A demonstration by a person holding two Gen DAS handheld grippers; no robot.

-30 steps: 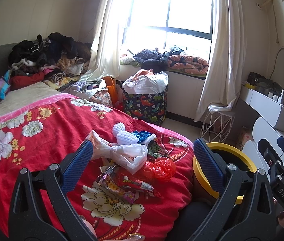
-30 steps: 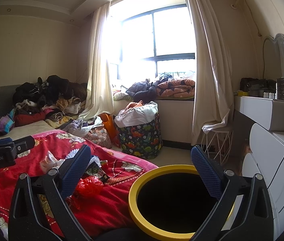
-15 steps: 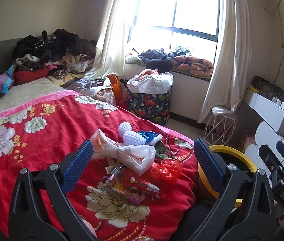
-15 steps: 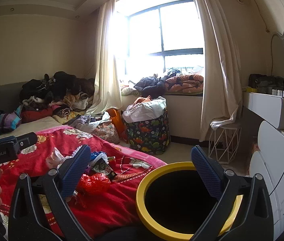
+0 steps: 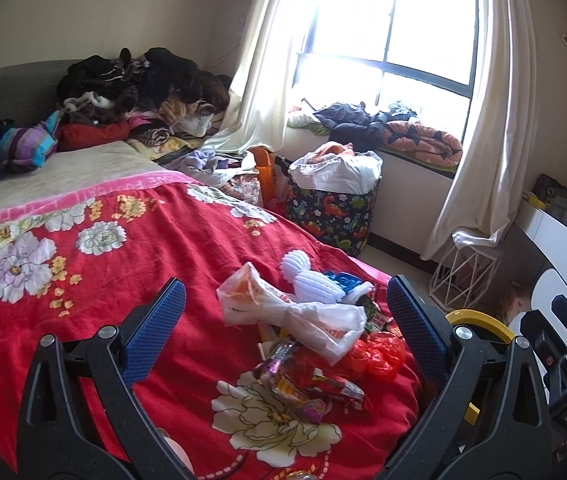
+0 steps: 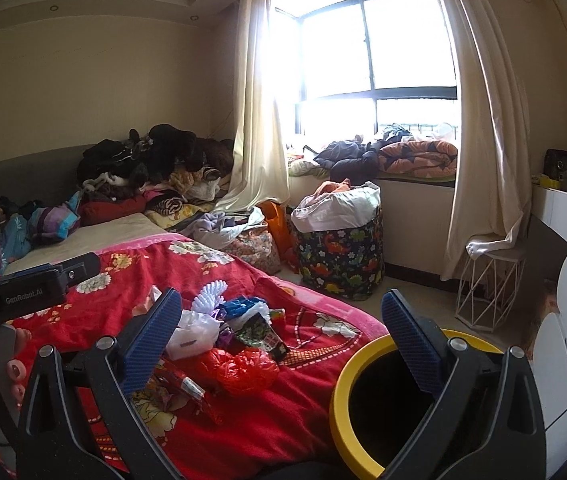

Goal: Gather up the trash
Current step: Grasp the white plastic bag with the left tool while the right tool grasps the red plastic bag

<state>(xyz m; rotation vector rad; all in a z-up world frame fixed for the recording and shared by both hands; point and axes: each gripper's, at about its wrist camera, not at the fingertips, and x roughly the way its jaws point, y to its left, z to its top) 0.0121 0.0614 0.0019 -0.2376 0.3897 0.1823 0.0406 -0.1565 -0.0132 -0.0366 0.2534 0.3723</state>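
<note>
The trash [image 5: 307, 340] lies in a loose heap on the red floral blanket [image 5: 103, 264] near the foot of the bed — a knotted white plastic bag [image 5: 295, 312], a crumpled red bag [image 5: 375, 356], bright snack wrappers [image 5: 307, 384] and a white ribbed piece [image 5: 303, 276]. Just beside the bed's corner stands a black bin with a yellow rim [image 6: 343, 396], its mouth open and dark. The left gripper [image 5: 285, 336] hangs above the heap with jaws spread wide, holding nothing; the right gripper [image 6: 281, 344] is likewise agape and empty, between heap and bin. Beyond, a dinosaur-print hamper [image 5: 333, 216] stands under the window.
</note>
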